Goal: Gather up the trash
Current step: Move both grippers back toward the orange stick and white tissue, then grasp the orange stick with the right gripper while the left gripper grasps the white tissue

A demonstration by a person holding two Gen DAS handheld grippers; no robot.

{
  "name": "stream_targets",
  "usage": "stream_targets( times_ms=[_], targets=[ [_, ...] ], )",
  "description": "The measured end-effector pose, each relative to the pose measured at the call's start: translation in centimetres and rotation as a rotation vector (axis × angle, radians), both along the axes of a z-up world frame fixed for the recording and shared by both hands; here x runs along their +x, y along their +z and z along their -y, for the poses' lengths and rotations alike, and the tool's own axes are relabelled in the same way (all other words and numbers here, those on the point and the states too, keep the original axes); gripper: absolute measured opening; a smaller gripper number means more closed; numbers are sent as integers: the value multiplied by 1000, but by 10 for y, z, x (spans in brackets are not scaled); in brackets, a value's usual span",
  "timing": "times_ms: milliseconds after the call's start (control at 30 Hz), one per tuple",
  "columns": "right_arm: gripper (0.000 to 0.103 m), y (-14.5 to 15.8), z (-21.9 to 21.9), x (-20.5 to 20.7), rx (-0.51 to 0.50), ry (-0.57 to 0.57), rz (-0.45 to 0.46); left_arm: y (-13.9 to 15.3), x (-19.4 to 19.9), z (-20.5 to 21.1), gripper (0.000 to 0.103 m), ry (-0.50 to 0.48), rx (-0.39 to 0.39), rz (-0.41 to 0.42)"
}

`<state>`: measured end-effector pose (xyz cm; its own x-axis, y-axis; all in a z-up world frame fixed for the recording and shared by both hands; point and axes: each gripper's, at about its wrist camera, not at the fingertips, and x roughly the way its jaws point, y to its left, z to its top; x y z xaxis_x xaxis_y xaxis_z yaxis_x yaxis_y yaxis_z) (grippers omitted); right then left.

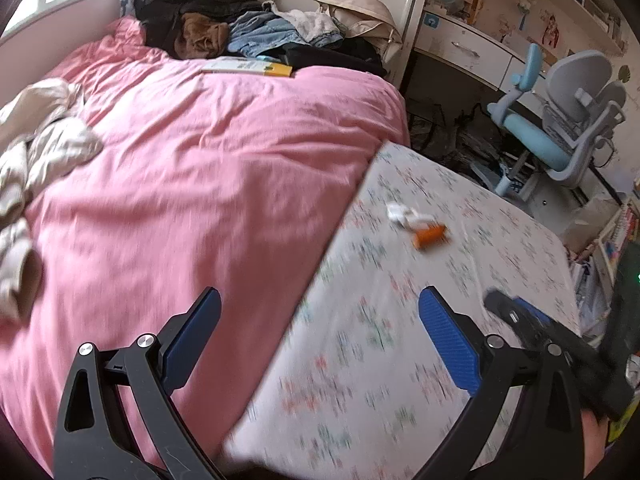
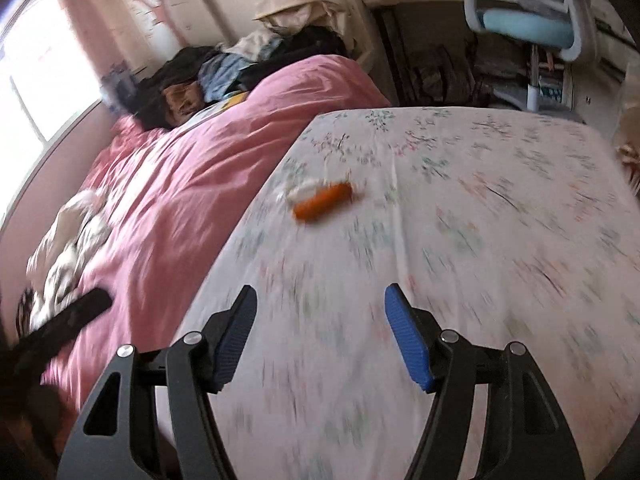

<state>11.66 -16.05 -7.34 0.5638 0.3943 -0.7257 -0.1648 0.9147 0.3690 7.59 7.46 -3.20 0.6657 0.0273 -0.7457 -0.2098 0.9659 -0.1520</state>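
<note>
On the floral sheet, left wrist view:
Landmark: the floral sheet covers the bare half of the bed, its long edge meeting the pink duvet.
My left gripper: fingers spread wide, nothing between them; one blue pad hangs over the duvet, the other over the sheet.
Trash: an orange wrapper lies on the sheet ahead of my fingers, touching a crumpled white scrap on its far side. Both are blurred, so I cannot tell what they are made of.
My right gripper: it shows over the sheet's right part, blurred.
Beyond the sheet: a blue-grey desk chair stands past its far corner; a clothes pile sits at the duvet's far end.

On the floral sheet, right wrist view:
My right gripper: fingers spread apart, empty, both pads over the floral sheet.
Trash: the orange wrapper rests on the sheet ahead, near the pink duvet, with the white scrap touching it on the duvet side.
My left gripper: only a dark blurred finger shows, over the duvet.
</note>
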Motion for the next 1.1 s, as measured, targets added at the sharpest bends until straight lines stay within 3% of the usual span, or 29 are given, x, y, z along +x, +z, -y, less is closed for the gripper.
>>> stream_targets(
  times_ms=[167,367,433,600,767,900,1000,1100],
  targets=[
    [59,-20,-23,60,-16,-44,-49,-5,43,-16,95,29,-11,-9],
    [55,-35,-37,91,-97,-24,-35,-16,92,-9,95,-26,8,-20],
    [49,-34,-42,92,-151,19,-7,-24,108,-3,95,-49,13,-34],
    [18,-33,-34,82,-252,155,32,-41,136,18,95,-120,59,-51],
    [17,-31,6,65,-276,206,29,-56,155,54,95,-231,121,-54],
    [16,-25,46,35,-265,220,22,-70,166,89,95,-317,230,-60],
    [16,-22,63,14,-251,229,7,-83,179,99,84,-322,240,-95],
    [16,-15,76,-1,-184,205,-11,-88,186,100,36,-322,190,-96]
  ],
)
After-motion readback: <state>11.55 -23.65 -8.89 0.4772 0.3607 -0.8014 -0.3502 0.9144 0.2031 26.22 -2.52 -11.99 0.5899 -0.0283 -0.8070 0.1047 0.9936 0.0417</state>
